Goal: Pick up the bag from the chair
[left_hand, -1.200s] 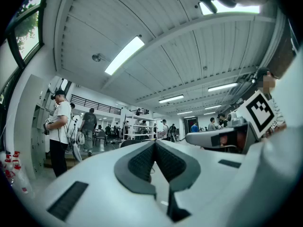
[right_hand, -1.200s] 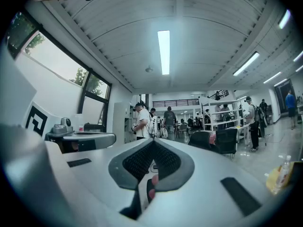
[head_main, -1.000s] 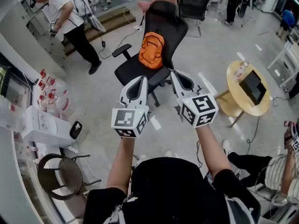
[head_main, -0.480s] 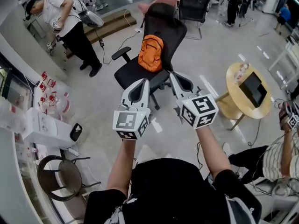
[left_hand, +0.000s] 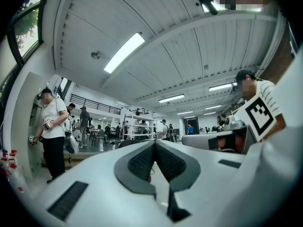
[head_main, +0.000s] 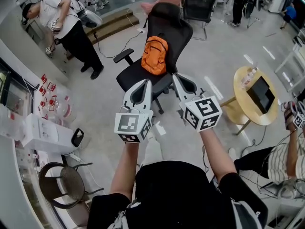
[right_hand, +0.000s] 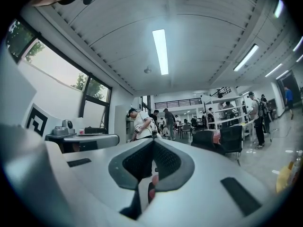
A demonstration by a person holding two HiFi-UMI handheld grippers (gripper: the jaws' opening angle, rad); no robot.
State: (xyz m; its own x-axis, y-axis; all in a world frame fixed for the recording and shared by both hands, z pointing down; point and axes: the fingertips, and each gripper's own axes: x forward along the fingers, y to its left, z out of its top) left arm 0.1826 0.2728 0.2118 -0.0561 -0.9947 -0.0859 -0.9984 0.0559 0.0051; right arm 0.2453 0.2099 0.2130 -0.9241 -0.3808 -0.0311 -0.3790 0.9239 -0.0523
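Grey floor (head_main: 102, 104) of a large open workroom fills the head view, seen steeply from above. A black office chair (head_main: 171, 25) stands at upper centre, its seat turned toward the viewer and its tall back rising behind. The orange bag (head_main: 155, 55) sits upright on the seat and leans against the chair back; neither gripper touches it.

The left gripper (head_main: 146, 82) and the right gripper (head_main: 177, 76) are held side by side in front of the person's chest, both pointing level toward the chair. In this view their tips overlap the front edge of the seat, below the bag. How near they are to the seat cannot be told. The two tips are apart from each other.

In the left gripper view the dark ribbed pads (left_hand: 142, 162) meet along a single line, so the jaws are fully closed and hold nothing. In the right gripper view the pads (right_hand: 137, 162) meet in the same way, closed and empty.

To the right stands a round wooden table (head_main: 245, 111) with a dark flat screen (head_main: 261, 90) lying on it. At upper left a standing person in a white shirt (head_main: 64, 20) bends toward a wall unit. At lower left are a white box (head_main: 45, 135) and, nearer the viewer, a dark round stool (head_main: 62, 180).
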